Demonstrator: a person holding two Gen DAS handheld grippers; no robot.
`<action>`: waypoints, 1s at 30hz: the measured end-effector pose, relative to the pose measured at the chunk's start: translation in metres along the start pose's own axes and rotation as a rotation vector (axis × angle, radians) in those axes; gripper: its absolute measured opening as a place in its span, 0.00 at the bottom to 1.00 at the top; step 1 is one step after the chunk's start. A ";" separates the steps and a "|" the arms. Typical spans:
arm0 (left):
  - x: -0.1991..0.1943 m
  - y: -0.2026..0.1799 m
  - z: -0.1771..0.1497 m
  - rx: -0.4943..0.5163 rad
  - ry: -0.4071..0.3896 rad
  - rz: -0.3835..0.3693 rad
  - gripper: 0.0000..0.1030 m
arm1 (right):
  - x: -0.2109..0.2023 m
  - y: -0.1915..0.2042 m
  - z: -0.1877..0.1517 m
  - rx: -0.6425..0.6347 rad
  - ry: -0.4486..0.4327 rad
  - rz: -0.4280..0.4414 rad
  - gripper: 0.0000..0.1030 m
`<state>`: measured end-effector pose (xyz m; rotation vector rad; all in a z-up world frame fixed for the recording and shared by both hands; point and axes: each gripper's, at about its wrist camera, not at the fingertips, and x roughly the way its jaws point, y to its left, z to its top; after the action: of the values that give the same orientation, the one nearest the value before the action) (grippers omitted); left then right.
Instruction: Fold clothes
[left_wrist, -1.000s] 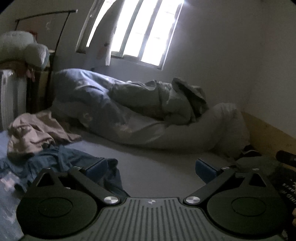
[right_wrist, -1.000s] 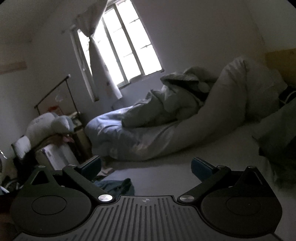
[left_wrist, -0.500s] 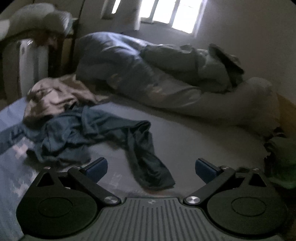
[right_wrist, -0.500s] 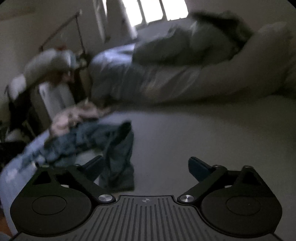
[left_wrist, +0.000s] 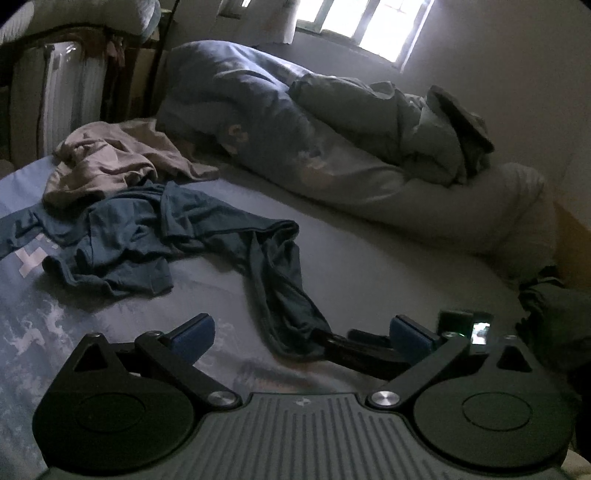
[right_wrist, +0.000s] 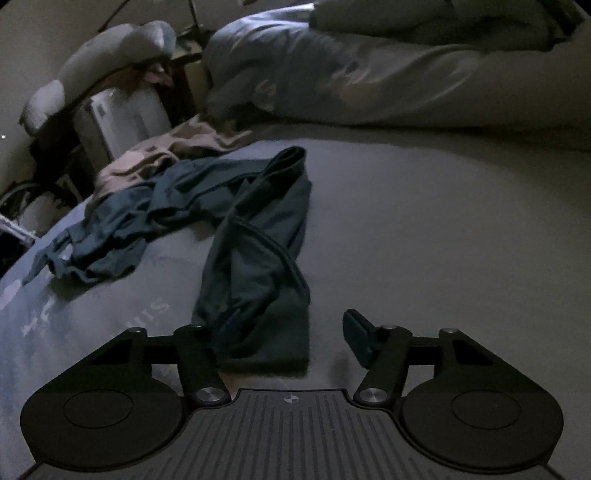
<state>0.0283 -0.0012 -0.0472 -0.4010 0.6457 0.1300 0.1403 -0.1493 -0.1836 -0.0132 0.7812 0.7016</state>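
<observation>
right gripper (right_wrist: 291, 332): fingers half apart, just been closing, around end of teal garment (right_wrist: 258, 266), not clamped | left gripper (left_wrist: 299, 334): fingers wide apart, nothing between | teal garment: crumpled on bed (left_wrist: 369, 266), stretched toward left side | beige garment (left_wrist: 114, 162): behind, touching it | duvet (left_wrist: 332, 147): bundled at far edge

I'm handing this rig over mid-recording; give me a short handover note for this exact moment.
Right gripper: fingers have just been closing around the near end of the dark teal garment, not yet pinching it.
Left gripper: open, holding nothing, beside that same end.
Beige garment lies crumpled behind the teal one on the bed.
Done: nothing folded.
Left: grasp, spread, fold both.
</observation>
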 end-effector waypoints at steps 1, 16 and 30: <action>-0.001 0.001 0.000 0.000 0.001 0.000 1.00 | 0.003 -0.001 0.000 0.001 0.006 0.005 0.59; -0.010 0.016 0.002 -0.025 0.023 0.002 1.00 | -0.020 -0.013 -0.013 0.015 -0.039 -0.036 0.07; -0.027 -0.004 0.001 -0.030 0.049 -0.031 1.00 | -0.116 -0.080 -0.024 0.139 -0.161 -0.144 0.06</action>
<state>0.0083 -0.0041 -0.0285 -0.4443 0.6860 0.1012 0.1142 -0.2845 -0.1445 0.1112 0.6655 0.5037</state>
